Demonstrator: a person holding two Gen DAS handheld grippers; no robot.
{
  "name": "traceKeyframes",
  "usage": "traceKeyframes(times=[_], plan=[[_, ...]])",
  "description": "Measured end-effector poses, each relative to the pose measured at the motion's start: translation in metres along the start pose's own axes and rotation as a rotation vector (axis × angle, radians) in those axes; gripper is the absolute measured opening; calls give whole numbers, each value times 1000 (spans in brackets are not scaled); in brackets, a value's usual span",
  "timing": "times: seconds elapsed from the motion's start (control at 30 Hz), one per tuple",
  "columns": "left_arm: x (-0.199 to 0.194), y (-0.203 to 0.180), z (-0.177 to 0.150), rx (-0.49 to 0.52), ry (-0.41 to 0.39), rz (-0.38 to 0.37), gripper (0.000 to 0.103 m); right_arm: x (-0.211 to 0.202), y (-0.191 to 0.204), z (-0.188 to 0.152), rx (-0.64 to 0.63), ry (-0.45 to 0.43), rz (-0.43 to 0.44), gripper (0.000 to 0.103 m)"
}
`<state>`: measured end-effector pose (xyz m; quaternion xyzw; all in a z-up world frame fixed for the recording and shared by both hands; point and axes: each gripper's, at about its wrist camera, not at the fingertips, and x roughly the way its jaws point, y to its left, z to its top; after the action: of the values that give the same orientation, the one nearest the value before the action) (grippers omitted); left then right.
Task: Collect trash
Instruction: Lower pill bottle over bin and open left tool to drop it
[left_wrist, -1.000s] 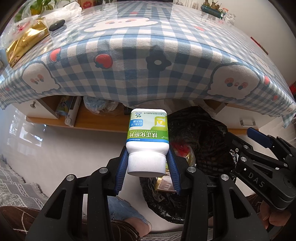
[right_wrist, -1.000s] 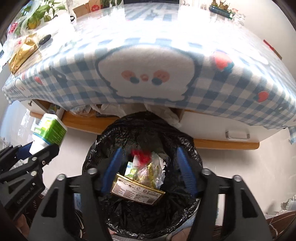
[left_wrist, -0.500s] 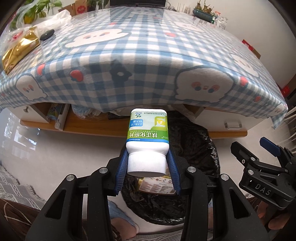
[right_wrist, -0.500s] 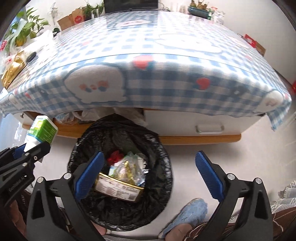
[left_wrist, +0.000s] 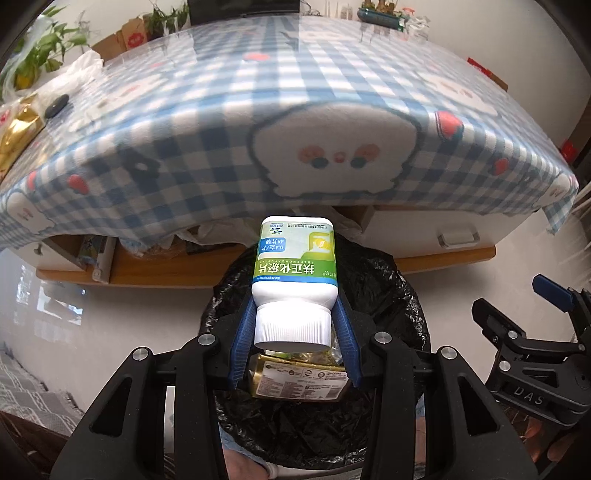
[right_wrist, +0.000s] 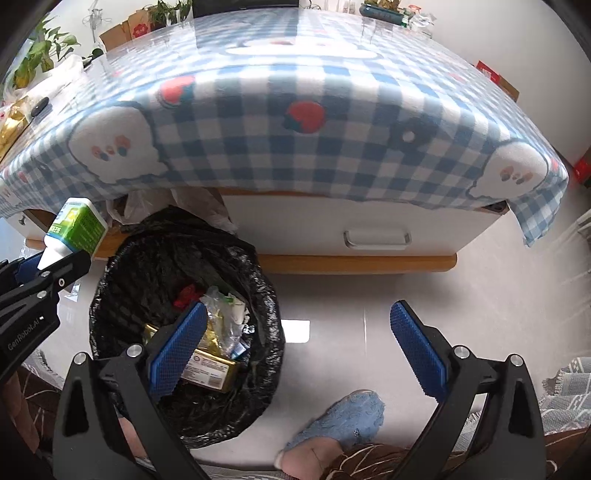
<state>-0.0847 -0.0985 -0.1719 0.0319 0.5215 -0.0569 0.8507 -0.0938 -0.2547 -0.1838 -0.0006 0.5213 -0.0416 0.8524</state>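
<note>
While the white plastic pill bottle with the green label (left_wrist: 294, 280) is clamped cap-first in the left gripper (left_wrist: 293, 341), it now hangs over the black-lined trash bin (left_wrist: 402, 295).

Since a second ago the left gripper has carried the bottle across until the bin mouth lies directly under it, so only the release remains. The right gripper (right_wrist: 295, 345) has spread fully and holds nothing, its gold packet (right_wrist: 210, 367) now in the bin. Overhanging blue checked tablecloth (left_wrist: 229, 147) borders the far rim; bare floor (right_wrist: 369, 295) lies to the right.

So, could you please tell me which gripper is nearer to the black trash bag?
Left. The left gripper holds the white bottle above the black trash bag; the empty right gripper sits beside it, over the floor.
</note>
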Motion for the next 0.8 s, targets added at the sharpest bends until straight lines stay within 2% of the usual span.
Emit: traceKeyframes(times=[0.1,0.27,0.7,0.77,0.8], plan=[[15,-8,-1,-17,21,-25,41,7,-6,1,26,5,7,95],[32,-17,-8,23,30,-31,41,26,-7,0,34,28,13,95],[45,-16,-11,15,48,-41,42,36,-13,4,80,33,3,95],[43,-14,-11,12,36,-39,46,34,-12,4,77,29,2,95],[40,-12,-11,9,29,-37,53,33,-11,4,76,26,2,95]])
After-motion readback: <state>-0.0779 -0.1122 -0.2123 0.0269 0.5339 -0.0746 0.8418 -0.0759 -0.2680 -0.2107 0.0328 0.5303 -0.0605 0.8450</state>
